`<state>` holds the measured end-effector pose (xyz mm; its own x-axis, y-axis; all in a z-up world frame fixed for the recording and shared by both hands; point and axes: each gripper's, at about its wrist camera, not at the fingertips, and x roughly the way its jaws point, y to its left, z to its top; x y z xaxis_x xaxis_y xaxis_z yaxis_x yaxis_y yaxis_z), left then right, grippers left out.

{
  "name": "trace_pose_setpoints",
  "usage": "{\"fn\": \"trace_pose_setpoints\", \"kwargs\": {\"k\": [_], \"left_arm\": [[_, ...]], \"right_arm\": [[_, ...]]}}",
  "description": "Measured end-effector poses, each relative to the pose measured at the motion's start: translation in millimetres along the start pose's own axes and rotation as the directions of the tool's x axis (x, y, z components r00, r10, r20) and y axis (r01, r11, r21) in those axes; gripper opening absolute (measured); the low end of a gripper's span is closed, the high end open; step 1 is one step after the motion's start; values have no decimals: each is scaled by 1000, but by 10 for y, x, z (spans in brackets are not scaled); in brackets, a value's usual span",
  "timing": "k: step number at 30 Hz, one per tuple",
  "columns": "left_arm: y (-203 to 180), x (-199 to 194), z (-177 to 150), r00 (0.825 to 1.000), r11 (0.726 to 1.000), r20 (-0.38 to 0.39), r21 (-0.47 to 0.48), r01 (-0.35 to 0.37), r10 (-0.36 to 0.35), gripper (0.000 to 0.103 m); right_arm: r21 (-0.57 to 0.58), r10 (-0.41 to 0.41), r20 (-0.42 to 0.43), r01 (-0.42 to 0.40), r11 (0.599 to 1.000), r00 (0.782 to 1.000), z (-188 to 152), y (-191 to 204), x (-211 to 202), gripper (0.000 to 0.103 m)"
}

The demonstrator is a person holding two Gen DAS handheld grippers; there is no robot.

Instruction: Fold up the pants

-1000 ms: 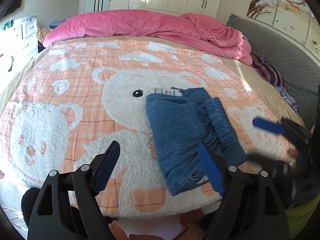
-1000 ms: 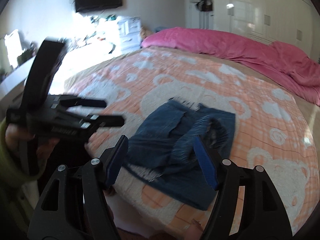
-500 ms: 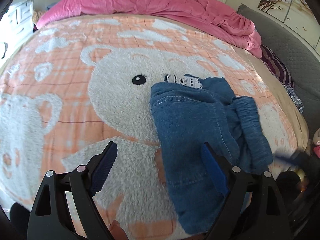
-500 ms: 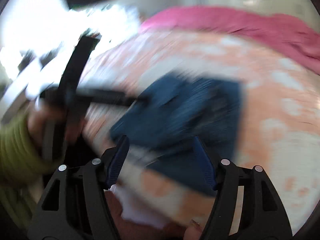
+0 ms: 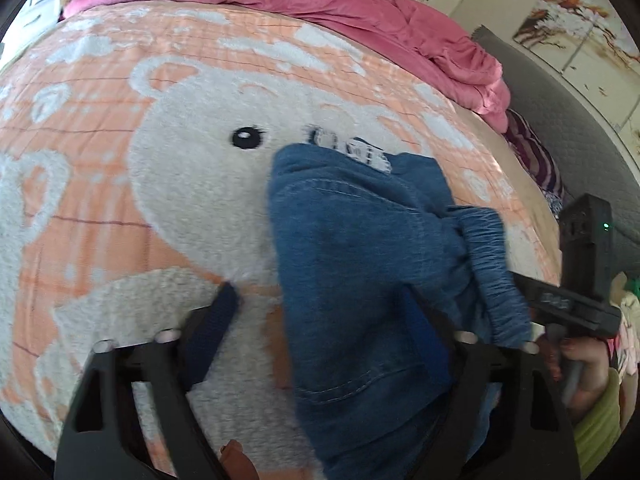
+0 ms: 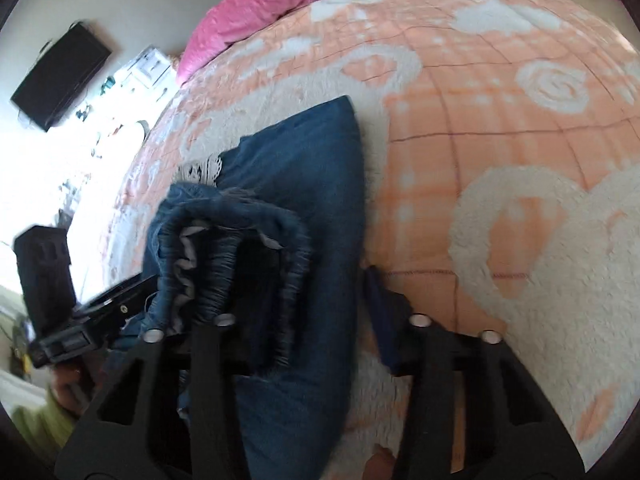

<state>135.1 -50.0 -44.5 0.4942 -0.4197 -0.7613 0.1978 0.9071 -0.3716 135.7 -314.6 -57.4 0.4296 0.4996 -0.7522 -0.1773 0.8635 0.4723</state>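
Folded blue denim pants (image 5: 360, 264) lie on the bear-print blanket (image 5: 160, 200) near the bed's front edge, elastic waistband (image 5: 492, 272) on the right. My left gripper (image 5: 324, 336) is open and low over the pants' near left part, its right finger (image 5: 424, 340) on the denim and its left finger (image 5: 212, 332) on the blanket. My right gripper (image 6: 312, 312) is open and straddles the pants (image 6: 304, 208) at the waistband (image 6: 224, 240); its left finger is hidden in the cloth. The right gripper also shows in the left wrist view (image 5: 560, 304) at the waistband.
A pink duvet (image 5: 360, 12) is bunched along the far side of the bed. A grey padded headboard (image 5: 580, 128) stands at the right. A wall television (image 6: 60, 76) and cluttered drawers are off to the left of the bed.
Both grippers have come down and forward onto the pants. The right gripper swung in from the side and now straddles the waistband. Both stayed open.
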Motion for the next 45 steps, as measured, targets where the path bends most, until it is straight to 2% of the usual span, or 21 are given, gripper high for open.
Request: {"fn": "trace_pose_setpoints", "kwargs": {"k": [3, 4, 5, 7, 10, 14, 17, 21, 24, 25, 26, 28, 29, 32, 35, 37, 40, 42, 43, 45], "left_arm": [[-193, 25, -37, 999, 997, 30, 69, -38, 36, 34], [-252, 12, -48, 998, 995, 39, 89, -55, 52, 32], [-280, -7, -41, 998, 994, 42, 99, -55, 51, 25], [-327, -97, 10, 998, 992, 43, 116, -46, 42, 20], [-324, -278, 183, 996, 992, 84, 122, -18, 8, 19], [-247, -412, 589, 986, 990, 158, 126, -69, 49, 19], [-117, -354, 969, 981, 989, 182, 115, -95, 73, 19], [120, 10, 1356, 985, 988, 157, 122, -92, 72, 20], [290, 445, 1420, 980, 974, 101, 135, -182, 169, 30], [386, 590, 1391, 977, 971, 66, 115, -209, 202, 33], [458, 650, 1359, 978, 974, 54, 94, -206, 201, 42], [576, 643, 1300, 983, 984, 69, 34, -172, 169, 51], [594, 633, 1287, 983, 984, 71, 29, -174, 172, 57], [596, 571, 1226, 975, 978, 83, 31, -208, 205, 65], [538, 474, 1135, 969, 972, 95, 41, -233, 228, 66], [513, 396, 1061, 968, 971, 101, 47, -235, 230, 68], [522, 296, 976, 966, 969, 107, 56, -241, 234, 70], [514, 241, 919, 966, 970, 113, 47, -240, 234, 72], [506, 191, 876, 966, 971, 116, 41, -237, 231, 72], [488, 112, 811, 966, 971, 123, 41, -236, 229, 73]], "right_arm": [[-31, 8, 28, -7, 999, 1000, -34, 82, -33, 9], [-44, 3, 43, -1, 999, 999, -32, 133, -46, 7], [-75, -23, 64, 28, 997, 998, -41, 209, -73, 5], [-139, -49, 109, 64, 988, 993, -2, 404, -154, 5], [-198, -4, 169, 38, 979, 986, 166, 674, -312, 5], [-268, -5, 238, 70, 961, 971, 632, 987, -308, 5], [-237, -11, 248, 72, 969, 969, 1039, 978, -106, 5], [-151, -45, 219, 79, 985, 975, 1399, 797, 331, 5], [-30, -69, 117, 73, 997, 991, 1490, 501, 784, 8], [-3, -125, 87, 125, 992, 988, 1476, 413, 911, 14], [-12, -175, 68, 176, 984, 982, 1444, 346, 1020, 17], [-33, -171, 91, 175, 984, 981, 1388, 306, 1018, 18], [-39, -176, 96, 181, 983, 980, 1372, 317, 996, 23], [-103, -261, 123, 274, 956, 958, 1297, 421, 902, 37], [-109, -288, 131, 303, 947, 949, 1198, 424, 801, 46], [-124, -304, 144, 322, 939, 942, 1132, 441, 736, 48], [-105, -291, 131, 305, 946, 948, 1017, 389, 622, 49], [-106, -297, 129, 310, 945, 946, 906, 372, 532, 54], [-111, -297, 131, 312, 944, 946, 859, 386, 500, 59], [-125, -291, 137, 308, 943, 947, 752, 409, 416, 61]]}}
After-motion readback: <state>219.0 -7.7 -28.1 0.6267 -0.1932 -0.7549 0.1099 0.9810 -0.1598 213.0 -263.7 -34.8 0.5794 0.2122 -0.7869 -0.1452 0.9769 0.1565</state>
